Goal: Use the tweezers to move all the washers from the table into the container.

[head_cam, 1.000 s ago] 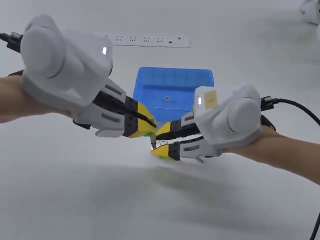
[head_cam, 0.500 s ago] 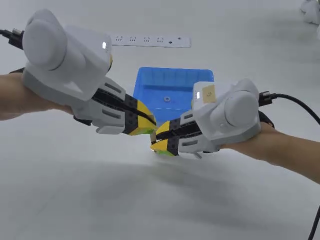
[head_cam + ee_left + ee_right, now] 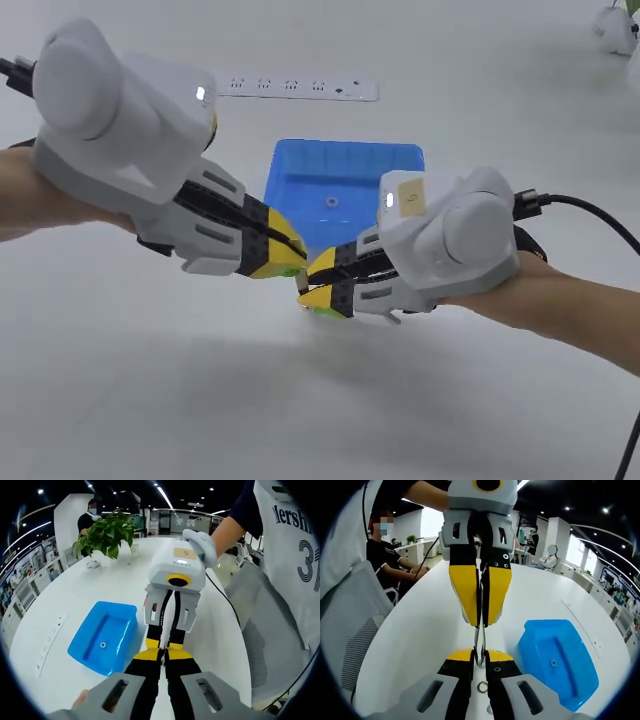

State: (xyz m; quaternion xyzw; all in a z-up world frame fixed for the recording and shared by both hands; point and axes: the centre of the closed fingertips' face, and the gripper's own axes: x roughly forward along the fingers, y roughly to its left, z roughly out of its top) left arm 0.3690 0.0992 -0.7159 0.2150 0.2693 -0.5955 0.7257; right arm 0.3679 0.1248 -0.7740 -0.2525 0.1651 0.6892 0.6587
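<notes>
Two grippers share one pair of tweezers (image 3: 479, 642): my left gripper (image 3: 480, 624) is clamped on the stem, and my right gripper (image 3: 480, 655) squeezes the tips together. Loose washer (image 3: 482, 686) lies on the table (image 3: 420, 645) near the container (image 3: 575, 680), beneath the tips. Second washer (image 3: 553, 663) sits inside the container. Risk: an uneven squeeze twists the tweezers and flicks the loose washer away from the container.

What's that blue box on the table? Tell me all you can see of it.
The blue container is a shallow rectangular tray, glossy like plastic, open-topped with rounded corners. It sits flat on the white table. One small washer lies on its floor.
</notes>
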